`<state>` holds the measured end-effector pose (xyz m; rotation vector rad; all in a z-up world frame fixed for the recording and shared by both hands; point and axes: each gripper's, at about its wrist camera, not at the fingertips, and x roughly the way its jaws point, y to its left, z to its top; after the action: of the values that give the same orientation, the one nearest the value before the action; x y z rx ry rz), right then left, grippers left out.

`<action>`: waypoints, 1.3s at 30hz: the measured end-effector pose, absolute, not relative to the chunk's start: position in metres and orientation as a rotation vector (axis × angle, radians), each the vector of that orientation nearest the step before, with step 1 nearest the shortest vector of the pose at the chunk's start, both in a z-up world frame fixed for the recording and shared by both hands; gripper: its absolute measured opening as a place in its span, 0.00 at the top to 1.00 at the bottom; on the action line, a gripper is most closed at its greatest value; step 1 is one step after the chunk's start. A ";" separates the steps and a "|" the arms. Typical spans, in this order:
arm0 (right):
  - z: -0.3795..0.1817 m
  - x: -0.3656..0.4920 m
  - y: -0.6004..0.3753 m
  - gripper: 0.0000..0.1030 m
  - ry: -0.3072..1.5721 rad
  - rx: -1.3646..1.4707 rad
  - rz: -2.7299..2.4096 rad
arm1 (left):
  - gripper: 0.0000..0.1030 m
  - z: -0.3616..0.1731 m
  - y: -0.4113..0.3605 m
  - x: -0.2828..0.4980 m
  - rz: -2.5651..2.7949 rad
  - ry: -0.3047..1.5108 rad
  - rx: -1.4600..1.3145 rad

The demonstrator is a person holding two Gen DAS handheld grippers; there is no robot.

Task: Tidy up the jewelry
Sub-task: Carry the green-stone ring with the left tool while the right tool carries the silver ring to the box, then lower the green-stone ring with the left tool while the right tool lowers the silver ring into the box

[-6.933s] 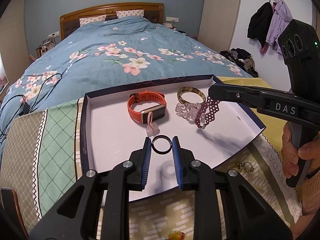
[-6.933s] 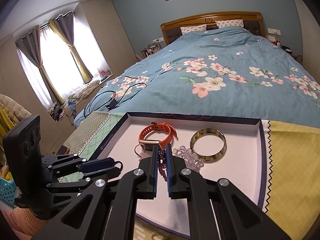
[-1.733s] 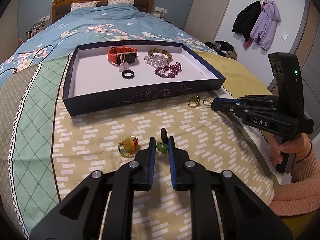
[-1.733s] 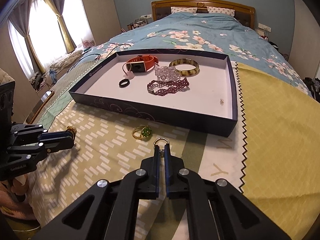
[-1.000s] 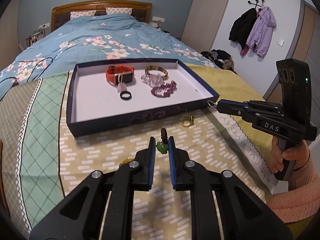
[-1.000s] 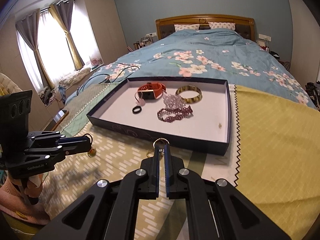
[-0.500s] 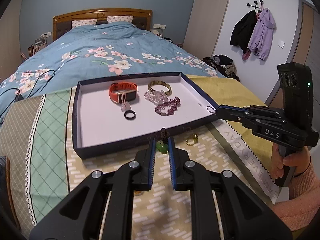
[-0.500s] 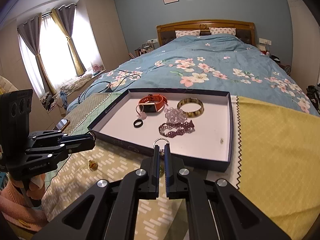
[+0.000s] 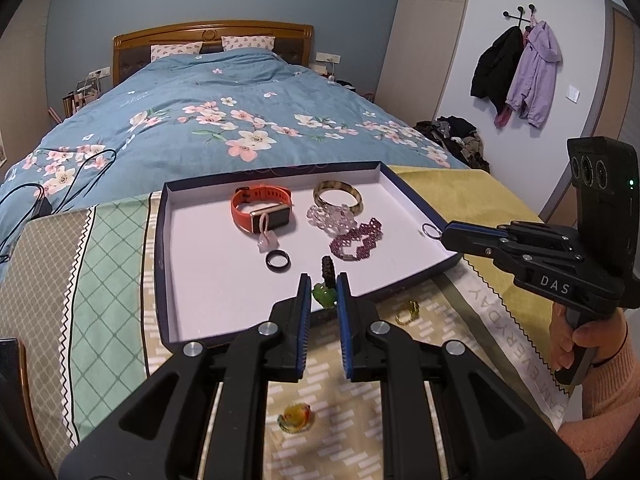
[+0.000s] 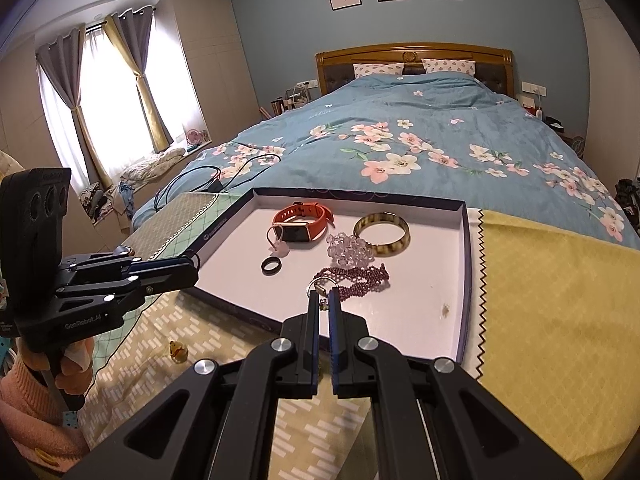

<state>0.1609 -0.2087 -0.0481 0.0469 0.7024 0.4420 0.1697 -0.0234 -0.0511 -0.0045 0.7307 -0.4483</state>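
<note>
Jewelry gathered in the tray, two pieces held aloft, two left on the cloth
In the dark-walled, white-floored tray (image 9: 161, 240) are laid an orange watch (image 9: 262, 213), a pale pink charm (image 9: 267, 243), a black ring (image 9: 277, 260), a tortoiseshell bangle (image 9: 338, 196), a clear bead bracelet (image 9: 331, 216) and a purple bead bracelet (image 9: 356, 239); a green pendant (image 9: 323, 294) and a silver ring (image 10: 321, 283) are held over the tray; a gold ring (image 9: 407, 312) and an amber bead piece (image 9: 296, 417) lie outside it
</note>
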 end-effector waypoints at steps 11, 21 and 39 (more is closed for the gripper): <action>-0.049 0.178 -0.206 0.97 0.706 0.042 0.439 | 0.87 -0.052 -0.026 0.190 -0.434 0.742 -0.003; -0.055 0.193 -0.202 0.97 0.720 0.037 0.438 | 0.87 -0.059 -0.027 0.208 -0.423 0.765 -0.002; -0.066 0.212 -0.192 0.97 0.758 0.019 0.437 | 0.87 -0.077 -0.033 0.232 -0.402 0.814 0.009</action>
<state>0.2116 -0.1915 -0.0662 0.0194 0.7578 0.4370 0.2325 -0.0325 -0.0765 0.0087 0.8144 -0.4025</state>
